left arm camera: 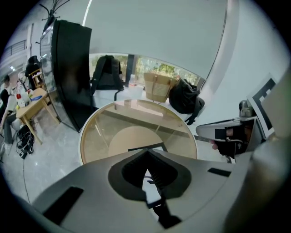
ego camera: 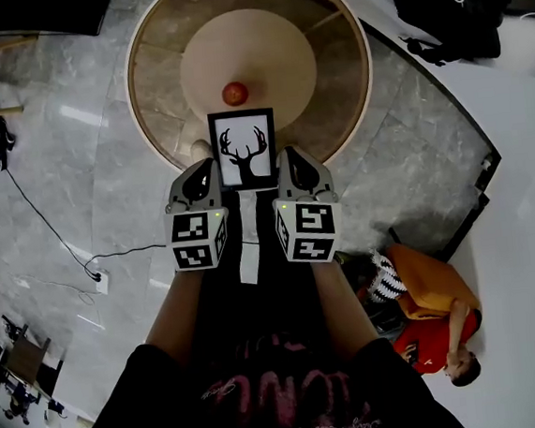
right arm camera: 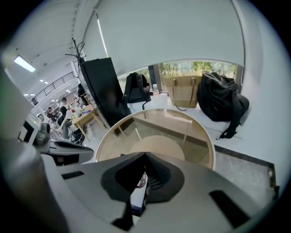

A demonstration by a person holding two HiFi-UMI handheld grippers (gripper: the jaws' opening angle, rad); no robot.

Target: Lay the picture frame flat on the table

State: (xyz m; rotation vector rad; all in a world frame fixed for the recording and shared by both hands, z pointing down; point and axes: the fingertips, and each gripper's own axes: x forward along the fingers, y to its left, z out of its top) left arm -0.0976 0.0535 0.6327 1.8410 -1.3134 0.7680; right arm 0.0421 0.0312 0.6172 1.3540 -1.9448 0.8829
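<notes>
Picture frame [ego camera: 243, 148] pinched by left gripper [ego camera: 211, 172], right gripper [ego camera: 283, 164]

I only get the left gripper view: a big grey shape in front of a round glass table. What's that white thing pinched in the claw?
Observer: A picture frame. The head view shows its print, a black deer head with antlers.
Operator: Is the other claw doing anything?
Observer: Yes. The right gripper view shows the right claw closed on the frame's other side, so both claws hold it.
Operator: Is anything on the table that I'm missing?
Observer: In the head view, a small round red thing, perhaps a fruit, sits near the middle of the table, just beyond the frame's top edge.
</notes>
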